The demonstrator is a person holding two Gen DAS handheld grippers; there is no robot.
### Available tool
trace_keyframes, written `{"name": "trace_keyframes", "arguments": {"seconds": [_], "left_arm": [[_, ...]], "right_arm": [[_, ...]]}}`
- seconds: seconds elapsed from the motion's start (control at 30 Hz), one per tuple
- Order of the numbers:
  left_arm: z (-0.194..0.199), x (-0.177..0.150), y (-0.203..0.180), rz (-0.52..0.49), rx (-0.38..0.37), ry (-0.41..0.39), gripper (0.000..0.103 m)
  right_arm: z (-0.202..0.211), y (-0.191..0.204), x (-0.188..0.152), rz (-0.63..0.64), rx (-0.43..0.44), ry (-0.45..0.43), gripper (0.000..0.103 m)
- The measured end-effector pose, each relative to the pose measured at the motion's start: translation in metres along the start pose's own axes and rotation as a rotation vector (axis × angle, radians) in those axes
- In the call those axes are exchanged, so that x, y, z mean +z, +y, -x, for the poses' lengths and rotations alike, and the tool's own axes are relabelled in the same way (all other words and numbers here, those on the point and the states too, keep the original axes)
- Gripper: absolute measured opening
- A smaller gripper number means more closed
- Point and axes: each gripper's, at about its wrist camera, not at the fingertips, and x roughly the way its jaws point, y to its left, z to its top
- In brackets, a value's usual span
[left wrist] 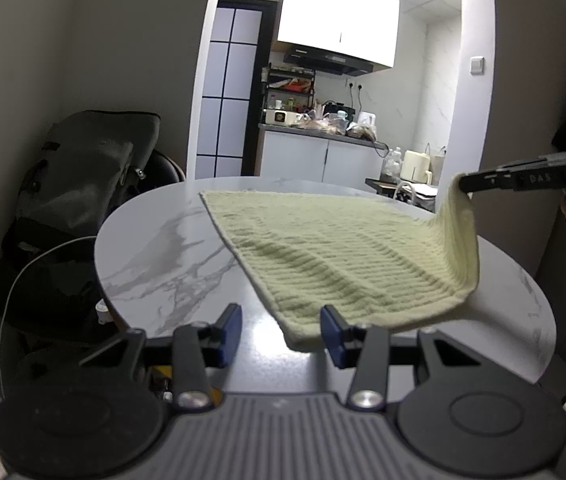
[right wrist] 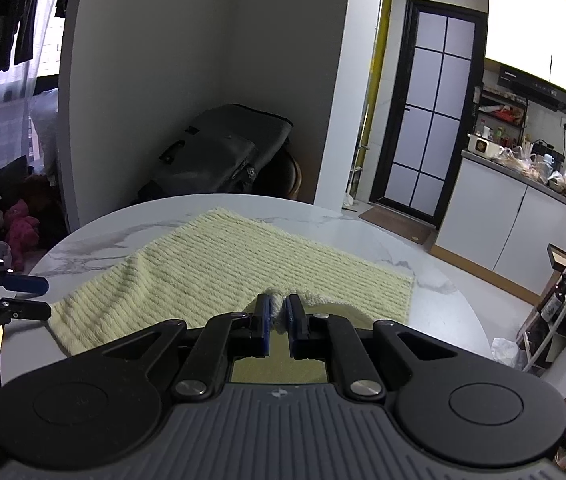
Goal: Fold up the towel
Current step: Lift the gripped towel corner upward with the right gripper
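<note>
A pale green ribbed towel (left wrist: 323, 248) lies spread on the round white marble table (left wrist: 155, 264). My left gripper (left wrist: 281, 330) is open, its blue pads on either side of the towel's near corner, not closed on it. My right gripper (right wrist: 278, 314) is shut on another towel corner (right wrist: 279, 300) and holds it lifted off the table. In the left wrist view the right gripper (left wrist: 467, 182) shows at the right, pinching the raised corner. In the right wrist view the towel (right wrist: 223, 264) lies ahead and the left gripper (right wrist: 37, 296) shows open at the left edge.
A dark bag (left wrist: 83, 168) on a chair stands beyond the table's left side, with a white cable (left wrist: 23, 272) hanging by it. A kitchen counter (left wrist: 323, 136) with clutter is behind. The table edge (right wrist: 463, 312) curves close on the right.
</note>
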Motion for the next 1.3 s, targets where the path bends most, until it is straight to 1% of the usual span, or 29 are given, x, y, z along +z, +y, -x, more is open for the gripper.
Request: {"name": "trace_keyframes", "arguments": {"seconds": [0.2,0.67,0.9,1.3], "left_arm": [[0.004,0.004,-0.004,-0.028,-0.003,-0.005,0.047],[0.005,0.005,0.001,-0.016,-0.001,0.000,0.047],[0.000,0.008,-0.002,-0.023,-0.018,0.009,0.047],[-0.007,0.006,-0.002,-0.023,-0.024,0.029,0.047]], "right_arm": [[-0.007,0.003,0.010,0.013,0.005,-0.008,0.010],[-0.022,0.008,0.032,0.043,0.016,-0.025,0.010],[-0.036,0.016,0.046,0.054,0.023,-0.040,0.010],[-0.055,0.028,0.063,0.077,0.058,-0.058,0.010]]}}
